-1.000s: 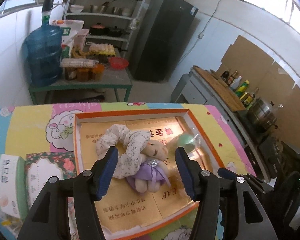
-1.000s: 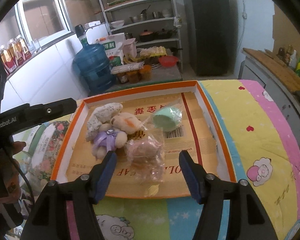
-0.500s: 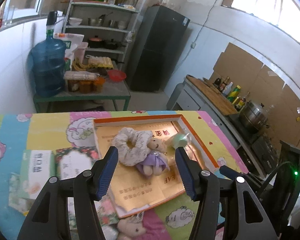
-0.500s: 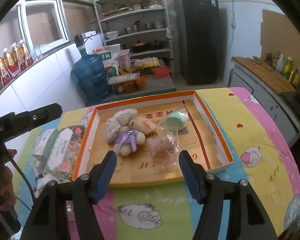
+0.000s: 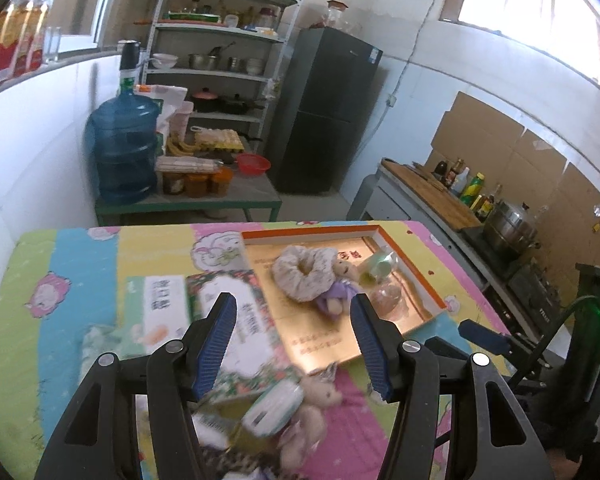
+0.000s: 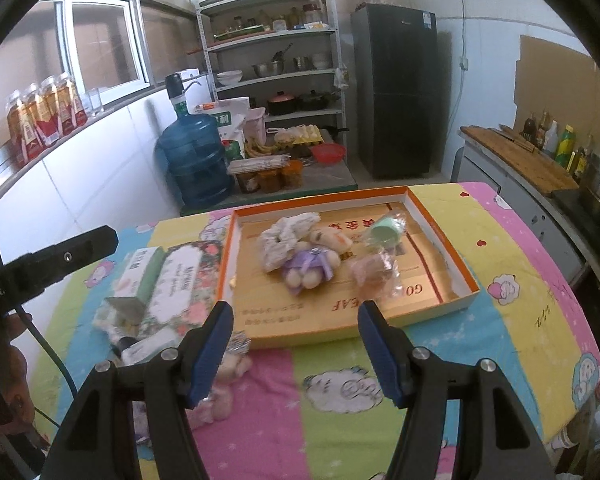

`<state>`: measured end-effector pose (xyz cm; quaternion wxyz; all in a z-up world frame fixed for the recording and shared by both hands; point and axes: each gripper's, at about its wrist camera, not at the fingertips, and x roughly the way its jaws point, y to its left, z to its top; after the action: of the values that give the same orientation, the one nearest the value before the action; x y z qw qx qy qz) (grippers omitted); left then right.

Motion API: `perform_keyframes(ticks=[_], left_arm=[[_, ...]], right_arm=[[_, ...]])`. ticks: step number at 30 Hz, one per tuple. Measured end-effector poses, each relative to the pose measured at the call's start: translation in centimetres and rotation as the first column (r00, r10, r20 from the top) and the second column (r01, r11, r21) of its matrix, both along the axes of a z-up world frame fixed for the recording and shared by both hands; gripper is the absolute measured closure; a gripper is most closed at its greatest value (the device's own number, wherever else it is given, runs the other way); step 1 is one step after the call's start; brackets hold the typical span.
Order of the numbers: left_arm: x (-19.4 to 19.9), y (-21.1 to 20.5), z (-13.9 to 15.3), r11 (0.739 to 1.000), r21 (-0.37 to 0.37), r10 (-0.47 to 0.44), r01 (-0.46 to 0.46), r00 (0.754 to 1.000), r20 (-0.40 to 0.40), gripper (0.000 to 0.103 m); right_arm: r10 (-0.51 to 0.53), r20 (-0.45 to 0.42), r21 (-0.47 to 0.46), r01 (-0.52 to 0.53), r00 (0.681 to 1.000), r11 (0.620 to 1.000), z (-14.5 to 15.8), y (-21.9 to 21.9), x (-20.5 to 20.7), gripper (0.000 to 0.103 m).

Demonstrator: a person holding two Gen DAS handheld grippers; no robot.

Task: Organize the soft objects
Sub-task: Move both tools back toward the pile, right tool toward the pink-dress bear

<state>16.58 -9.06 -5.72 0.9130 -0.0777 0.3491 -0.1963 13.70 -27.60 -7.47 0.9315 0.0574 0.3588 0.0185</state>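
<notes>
At mid-frame in the right wrist view, the orange-rimmed box [image 6: 440, 240] lies on the table [image 6: 520, 264] and holds a floral scrunchie [image 6: 280, 240], a small bear in a purple dress [image 6: 312, 268], a wrapped pink toy [image 6: 370, 274] and a wrapped green toy [image 6: 384, 232]. Lower left of the box, another wrapped plush [image 6: 224, 384] lies on the cloth near a floral packet [image 6: 180, 284]. The left gripper [image 5: 292, 344] and the right gripper [image 6: 296, 352] both hang with jaws wide apart, gripping nothing.
</notes>
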Motion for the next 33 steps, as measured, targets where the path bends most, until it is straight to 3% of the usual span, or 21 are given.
perform_keyframes(ticks=[16, 33], left_arm=[[-5.1, 6.5, 0.1, 0.999, 0.045, 0.021, -0.021, 1.0, 0.016, 0.042], [-7.9, 11.0, -0.7, 0.997, 0.059, 0.042, -0.044, 0.999, 0.034, 0.042]], right_arm=[[0.001, 0.026, -0.021, -0.001, 1.0, 1.0, 1.1, 6.2, -4.8, 0.038], [-0.012, 0.043, -0.034, 0.014, 0.999, 0.999, 1.3, 9.2, -7.1, 0.038]])
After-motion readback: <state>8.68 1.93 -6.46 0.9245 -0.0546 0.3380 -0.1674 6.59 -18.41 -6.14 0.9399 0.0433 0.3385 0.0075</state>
